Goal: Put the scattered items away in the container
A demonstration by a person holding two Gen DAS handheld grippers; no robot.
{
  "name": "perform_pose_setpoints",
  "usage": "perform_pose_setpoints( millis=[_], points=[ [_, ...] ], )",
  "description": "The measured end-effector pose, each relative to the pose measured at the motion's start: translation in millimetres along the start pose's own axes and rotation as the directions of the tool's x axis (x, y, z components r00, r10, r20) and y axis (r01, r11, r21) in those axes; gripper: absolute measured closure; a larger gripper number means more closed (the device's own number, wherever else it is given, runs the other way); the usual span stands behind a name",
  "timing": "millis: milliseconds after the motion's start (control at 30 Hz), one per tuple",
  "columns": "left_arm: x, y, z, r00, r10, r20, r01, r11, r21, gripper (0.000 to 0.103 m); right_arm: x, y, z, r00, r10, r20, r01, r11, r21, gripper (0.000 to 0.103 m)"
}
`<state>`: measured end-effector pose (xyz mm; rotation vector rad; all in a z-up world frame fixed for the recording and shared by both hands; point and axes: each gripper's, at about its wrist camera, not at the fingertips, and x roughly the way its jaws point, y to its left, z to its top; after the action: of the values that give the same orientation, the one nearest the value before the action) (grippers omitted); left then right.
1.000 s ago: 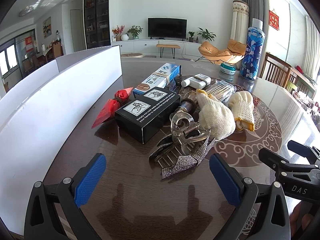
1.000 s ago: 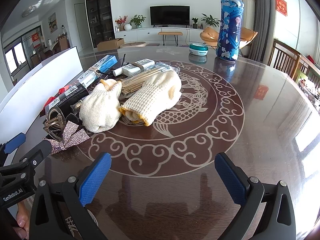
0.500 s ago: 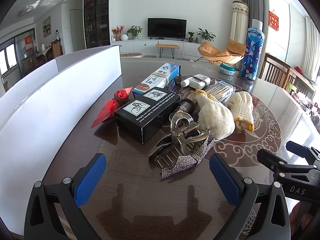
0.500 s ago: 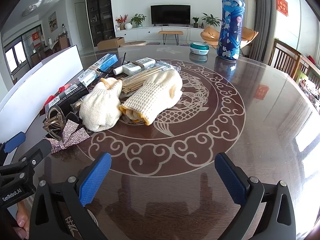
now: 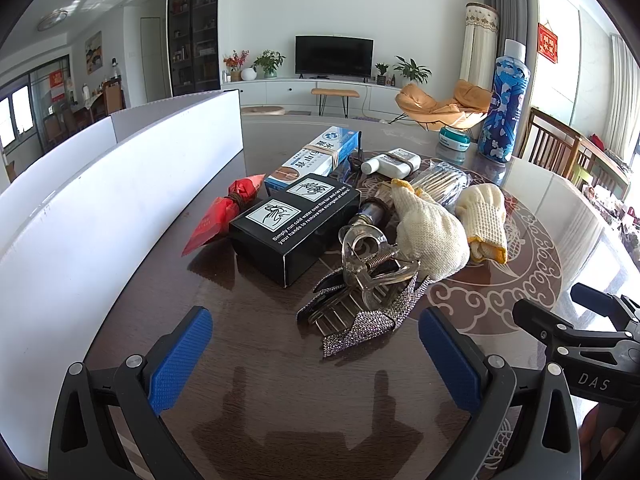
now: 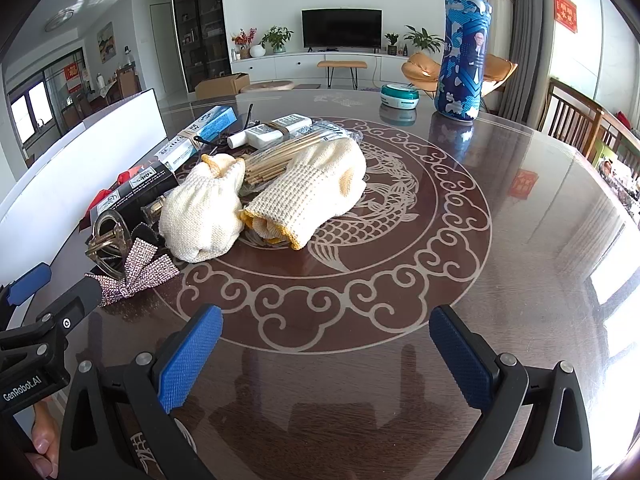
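Both the left gripper [image 5: 316, 354] and right gripper [image 6: 326, 354] hang spread and empty over the desk [image 6: 500, 280]; gloves [image 6: 304, 194], black box [image 5: 296, 226] and hair clip [image 5: 360, 296] lie clustered beside the white container [image 5: 100, 200]

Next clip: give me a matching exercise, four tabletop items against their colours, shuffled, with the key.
Items:
1. tall bottle
2. printed box
3. knit gloves
4. tied packet

Colours:
A. red
B. cream with yellow cuffs
C. blue and white pattern
D. black with white panels

Pairs: 1-C, 2-D, 3-B, 4-A
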<state>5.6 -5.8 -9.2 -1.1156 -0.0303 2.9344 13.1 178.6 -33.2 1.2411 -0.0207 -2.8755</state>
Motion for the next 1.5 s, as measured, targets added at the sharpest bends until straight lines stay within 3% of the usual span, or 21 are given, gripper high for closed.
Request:
perform_pose_setpoints(
  millis=[833, 1133, 1333, 1500],
  points=[
    [0.1, 0.3, -0.3, 1.000, 0.000, 0.000, 0.000, 1.000, 0.002, 0.000, -1.3, -2.9, 0.4, 1.000, 0.004, 0.006, -0.004, 1.000, 0.010, 0.000],
    [3.0, -13.0, 0.3, 1.000, 0.012, -0.019, -0.011, 0.998, 0.069, 0.000, 1.8, -6.7, 0.6, 1.000, 0.002, -0.013, -0.002, 1.000, 0.027, 0.000],
    [9.2, -16.2, -2.7, 0.996, 0.001, -0.089, 0.010, 0.992, 0.122, 0.000, 5.8, -7.7, 1.1, 0.999, 0.008, -0.032, -0.007, 0.999, 0.033, 0.000],
    [21.2, 2.8, -1.7, 0.985, -0.019, -0.173, 0.029, 0.998, 0.052, 0.000, 5.1, -9.5, 1.1, 0.999, 0.023, -0.027, -0.022, 0.999, 0.043, 0.000]
  ],
)
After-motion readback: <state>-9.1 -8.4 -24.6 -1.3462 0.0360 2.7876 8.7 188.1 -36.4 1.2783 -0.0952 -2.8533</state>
